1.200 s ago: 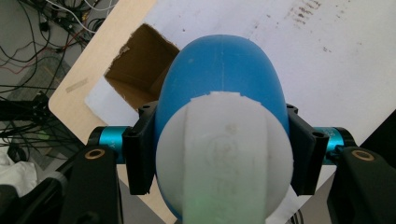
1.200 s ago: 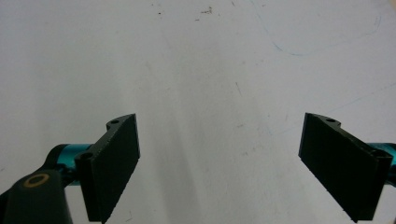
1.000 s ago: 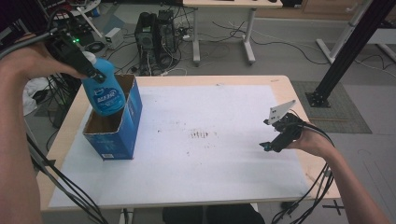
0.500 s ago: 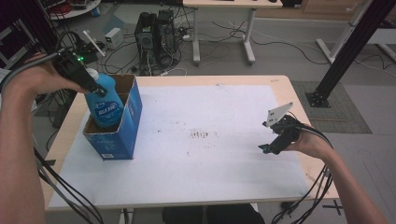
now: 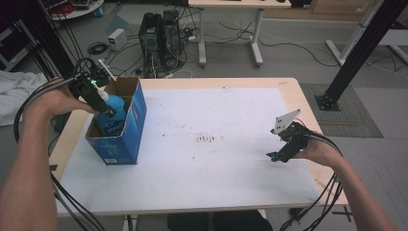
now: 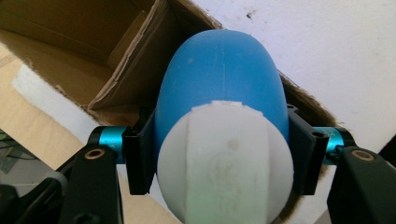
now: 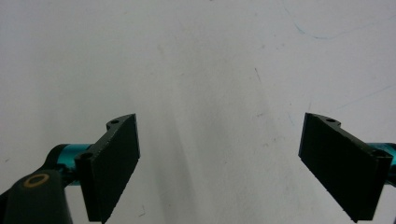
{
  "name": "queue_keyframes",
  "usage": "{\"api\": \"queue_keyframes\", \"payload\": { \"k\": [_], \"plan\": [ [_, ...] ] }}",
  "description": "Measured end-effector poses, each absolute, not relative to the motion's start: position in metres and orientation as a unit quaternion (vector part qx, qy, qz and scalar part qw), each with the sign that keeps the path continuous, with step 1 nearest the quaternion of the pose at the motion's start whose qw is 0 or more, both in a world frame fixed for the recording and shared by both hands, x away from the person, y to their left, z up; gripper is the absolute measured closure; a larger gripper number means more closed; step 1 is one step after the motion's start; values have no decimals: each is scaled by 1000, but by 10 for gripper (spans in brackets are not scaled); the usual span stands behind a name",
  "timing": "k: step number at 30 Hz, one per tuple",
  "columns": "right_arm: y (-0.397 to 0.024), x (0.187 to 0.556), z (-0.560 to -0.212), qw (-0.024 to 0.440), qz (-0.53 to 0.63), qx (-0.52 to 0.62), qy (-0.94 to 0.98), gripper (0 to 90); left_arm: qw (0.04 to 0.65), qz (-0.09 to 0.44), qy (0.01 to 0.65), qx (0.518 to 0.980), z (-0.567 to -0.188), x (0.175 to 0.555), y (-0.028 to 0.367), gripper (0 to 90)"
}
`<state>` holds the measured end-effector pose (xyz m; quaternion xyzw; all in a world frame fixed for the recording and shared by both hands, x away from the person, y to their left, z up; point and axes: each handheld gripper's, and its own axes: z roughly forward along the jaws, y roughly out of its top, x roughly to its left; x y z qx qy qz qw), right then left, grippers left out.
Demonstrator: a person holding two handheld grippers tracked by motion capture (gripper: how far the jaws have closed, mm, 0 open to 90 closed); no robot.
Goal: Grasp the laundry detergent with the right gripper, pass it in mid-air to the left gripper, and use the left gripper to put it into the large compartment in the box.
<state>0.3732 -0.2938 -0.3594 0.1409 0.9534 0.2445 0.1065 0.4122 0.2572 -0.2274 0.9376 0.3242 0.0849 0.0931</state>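
A blue bottle with a white cap stands partly inside an open blue cardboard box at the table's left side. My left gripper is shut on the bottle's neck just below the cap, and the two black pads press on either side of it. The bottle's lower body hangs down into the box's brown inside. At the right side of the table my right gripper hovers low over the white sheet, jaws wide apart and with nothing between them.
The white sheet covers most of the wooden table. A smudge of dark marks lies at its middle. Cables trail from both grippers over the near edge. Behind the table stand computer towers and another desk.
My left gripper has come down with the bottle, which has sunk from above the box rim into the box. The right gripper has stayed in place.
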Motion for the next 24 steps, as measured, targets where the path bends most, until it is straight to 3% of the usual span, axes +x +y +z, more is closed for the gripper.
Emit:
{"api": "queue_keyframes", "payload": {
  "k": [24],
  "plan": [
    [-292,370,-368,104,245,137,954,118,77,80,283,953,-274,420,261,381]
  ]
}}
